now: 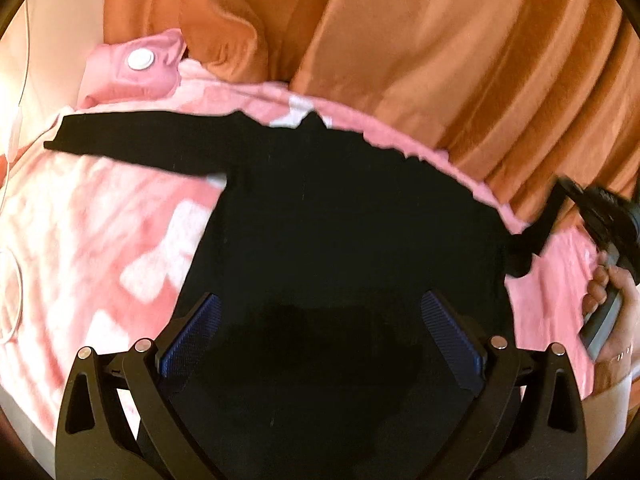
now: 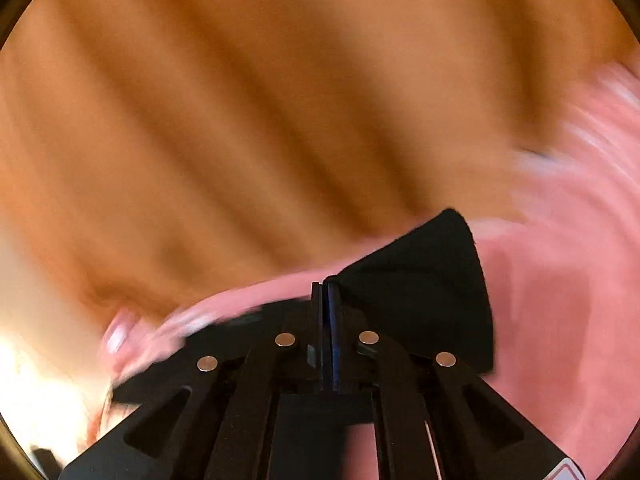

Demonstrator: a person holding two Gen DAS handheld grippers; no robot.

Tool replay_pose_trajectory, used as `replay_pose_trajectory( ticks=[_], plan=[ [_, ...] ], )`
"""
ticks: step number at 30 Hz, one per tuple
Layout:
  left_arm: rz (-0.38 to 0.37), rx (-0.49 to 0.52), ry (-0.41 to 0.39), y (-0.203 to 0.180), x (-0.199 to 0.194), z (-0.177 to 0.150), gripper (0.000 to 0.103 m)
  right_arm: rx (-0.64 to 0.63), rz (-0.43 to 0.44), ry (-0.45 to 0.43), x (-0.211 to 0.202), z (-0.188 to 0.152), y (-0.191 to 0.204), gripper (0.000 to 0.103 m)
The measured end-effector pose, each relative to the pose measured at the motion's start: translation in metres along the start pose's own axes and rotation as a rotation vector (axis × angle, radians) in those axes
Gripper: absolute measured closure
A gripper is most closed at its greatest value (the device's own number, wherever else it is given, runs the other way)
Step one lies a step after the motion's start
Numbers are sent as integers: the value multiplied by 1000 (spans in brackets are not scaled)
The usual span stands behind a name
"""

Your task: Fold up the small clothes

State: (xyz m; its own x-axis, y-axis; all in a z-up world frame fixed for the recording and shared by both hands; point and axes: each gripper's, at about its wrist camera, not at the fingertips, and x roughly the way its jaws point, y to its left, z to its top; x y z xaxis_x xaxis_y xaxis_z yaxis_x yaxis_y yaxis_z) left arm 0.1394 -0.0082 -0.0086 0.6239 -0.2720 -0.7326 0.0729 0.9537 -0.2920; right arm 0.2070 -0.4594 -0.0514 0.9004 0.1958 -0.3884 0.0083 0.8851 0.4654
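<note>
Left wrist view: we note, at nine o'clock, a white cord (image 1: pixel 14 312) looping at the frame's edge on the pink-and-white blanket (image 1: pixel 100 240). At ten o'clock a pink padded item (image 1: pixel 136 68) with a white round cap sits on the blanket's far edge. A black long-sleeved garment (image 1: pixel 340 232) lies spread flat on the blanket, filling the centre; one sleeve (image 1: pixel 136 142) stretches out toward ten o'clock, lying flat. Orange cloth (image 1: pixel 400 40) in deep folds fills twelve to two o'clock behind the blanket. Our left gripper (image 1: pixel 324 340) hangs over the garment's lower part at six o'clock, its blue-padded jaws standing wide apart with nothing pinched between them. At three o'clock the other sleeve (image 1: pixel 532 240) is lifted off the blanket toward the right gripper (image 1: pixel 560 184), which a hand (image 1: pixel 616 304) holds by its grey handle.

Right wrist view, heavily blurred by motion: orange cloth (image 2: pixel 280 120) covers nine to one o'clock. At six o'clock the right gripper (image 2: pixel 327 284) has its jaws pressed together, clamped on black fabric. The sleeve end (image 2: pixel 432 280) fans out to the right of the tips, toward four o'clock, above the pink blanket (image 2: pixel 560 320). Blanket pattern at two o'clock is smeared; we cannot read it.
</note>
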Motion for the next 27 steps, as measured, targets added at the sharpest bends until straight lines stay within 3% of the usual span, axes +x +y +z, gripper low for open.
replay_pose_trajectory(
  ticks=[1, 2, 4, 7, 10, 14, 17, 20, 22, 24, 25, 26, 27],
  plan=[
    [-9, -15, -4, 1, 2, 4, 5, -77, 40, 27, 13, -5, 36, 89],
    [-38, -42, -7, 5, 5, 10, 5, -165, 81, 76, 33, -20, 76, 76],
    [-81, -102, 0, 14, 14, 21, 5, -268, 100, 166, 67, -54, 116, 58],
    [-120, -174, 11, 30, 31, 39, 5, -239, 46, 225, 82, -88, 114, 58],
    [-131, -232, 6, 36, 50, 53, 5, -25, -35, 168, 54, -89, 62, 53],
    [-138, -235, 24, 18, 78, 65, 5, 140, -169, 99, 26, -84, 9, 51],
    [-143, -182, -13, 4, 82, 56, 5, 94, -132, 161, 51, -76, 15, 49],
    [-125, -116, 8, -5, 88, 53, 5, -5, -42, 262, 99, -80, 43, 44],
    [-111, -98, -19, -5, 85, 53, 5, -14, -44, 310, 131, -85, 52, 44],
    [-81, -84, -44, -1, 83, 54, 5, -26, -92, 355, 165, -89, 54, 55],
    [-72, -82, -53, 2, 82, 55, 5, -32, -107, 363, 175, -88, 58, 87],
    [-58, -85, -65, 6, 82, 59, 5, -41, -98, 370, 181, -84, 67, 98],
    [-47, -95, -80, 11, 81, 62, 5, -49, -64, 368, 182, -78, 81, 98]
  ],
)
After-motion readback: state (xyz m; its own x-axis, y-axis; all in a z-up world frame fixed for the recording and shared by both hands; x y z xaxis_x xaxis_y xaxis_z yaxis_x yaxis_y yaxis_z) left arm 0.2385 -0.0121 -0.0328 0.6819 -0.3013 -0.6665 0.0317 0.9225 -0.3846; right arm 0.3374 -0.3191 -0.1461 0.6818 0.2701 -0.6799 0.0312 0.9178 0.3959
